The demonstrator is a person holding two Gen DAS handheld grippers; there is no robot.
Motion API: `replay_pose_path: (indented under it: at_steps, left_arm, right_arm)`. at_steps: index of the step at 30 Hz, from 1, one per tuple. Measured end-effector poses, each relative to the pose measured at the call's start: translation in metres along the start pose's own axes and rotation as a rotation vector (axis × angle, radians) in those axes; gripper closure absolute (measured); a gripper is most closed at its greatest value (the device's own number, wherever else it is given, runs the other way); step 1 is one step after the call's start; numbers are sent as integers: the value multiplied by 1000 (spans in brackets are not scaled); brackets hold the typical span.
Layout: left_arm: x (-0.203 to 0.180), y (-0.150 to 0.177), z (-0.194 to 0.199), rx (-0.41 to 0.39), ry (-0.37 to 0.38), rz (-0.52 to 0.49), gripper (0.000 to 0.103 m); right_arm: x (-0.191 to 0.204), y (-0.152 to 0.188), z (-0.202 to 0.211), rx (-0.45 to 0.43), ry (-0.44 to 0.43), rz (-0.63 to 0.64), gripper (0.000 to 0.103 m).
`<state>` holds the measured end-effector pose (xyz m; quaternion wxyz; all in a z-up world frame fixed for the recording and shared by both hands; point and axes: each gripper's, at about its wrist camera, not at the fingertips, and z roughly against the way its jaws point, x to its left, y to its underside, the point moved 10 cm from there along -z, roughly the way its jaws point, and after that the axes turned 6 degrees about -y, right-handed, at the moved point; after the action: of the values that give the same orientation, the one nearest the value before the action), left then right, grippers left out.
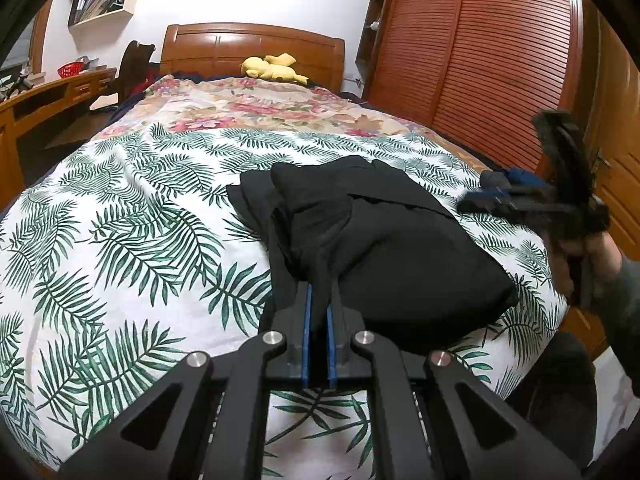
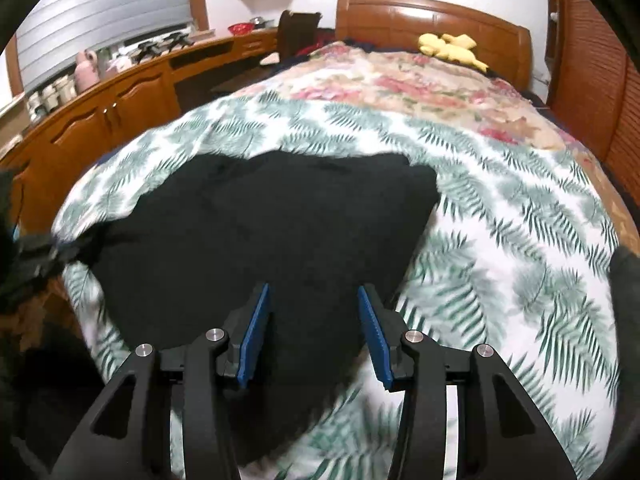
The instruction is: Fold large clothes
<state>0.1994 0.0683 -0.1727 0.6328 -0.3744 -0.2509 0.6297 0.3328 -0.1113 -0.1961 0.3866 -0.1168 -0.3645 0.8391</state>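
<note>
A black garment (image 1: 384, 240) lies folded in a bundle on the leaf-print bedspread (image 1: 132, 208). My left gripper (image 1: 319, 300) is shut on a pinched ridge of the garment at its near edge. My right gripper (image 2: 314, 300) is open and empty, its blue pads hovering above the near part of the garment (image 2: 256, 232). In the left wrist view the right gripper (image 1: 492, 196) shows blurred at the garment's right side, held by a hand. In the right wrist view the left gripper (image 2: 64, 254) is partly seen at the garment's left corner.
A floral quilt (image 1: 260, 108) covers the far half of the bed, with a yellow plush toy (image 1: 272, 67) by the wooden headboard (image 1: 248, 48). A louvred wardrobe (image 1: 480, 52) stands to the right. A wooden desk and cabinets (image 2: 120, 92) run along the left.
</note>
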Motion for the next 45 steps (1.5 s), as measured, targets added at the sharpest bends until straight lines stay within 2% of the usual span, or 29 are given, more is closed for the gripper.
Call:
replay_pose_path:
  at_steps: [4,9,12,17,22,28,31,35,38,45]
  left_arm:
    - [1,1,-1,2,3,3,98]
    - [1,3,-2,7,2,-3,98]
    - [1,5,-3,10,4,-6,98]
    - [2,6,-4,16,3,-11,98]
    - [3,5,-5,21,4,-4,98]
    - [7,5,-5,33,12,22,96]
    - [9,7,1,38,-1,10,91]
    - [9,11,15,30,-18,-18,80]
    - [8,23,17,55,-4,-24,76]
    - [8,41,-2,134,12,-11,75]
  right_arm:
    - [-25,-23,-30,15,28,6,57]
    - [-58,-37,-68,52,52,-59,55]
    - [-74,-41,-86,75,57,-96,45]
    - [-93,-43,-107,106,28,-170,22]
    - [-97,-41,-128,145,-37,-211,16]
    - [-100,-38,-139,153,-79,-264,16]
    - [-99,-37,-139,154,-67,-254,16]
    - [-100,-35,-138,157,-54,-246,16]
    - [-99,-35,-139,157,-42,-235,16]
    - [-99,-34,-140,154,-48,-247,16]
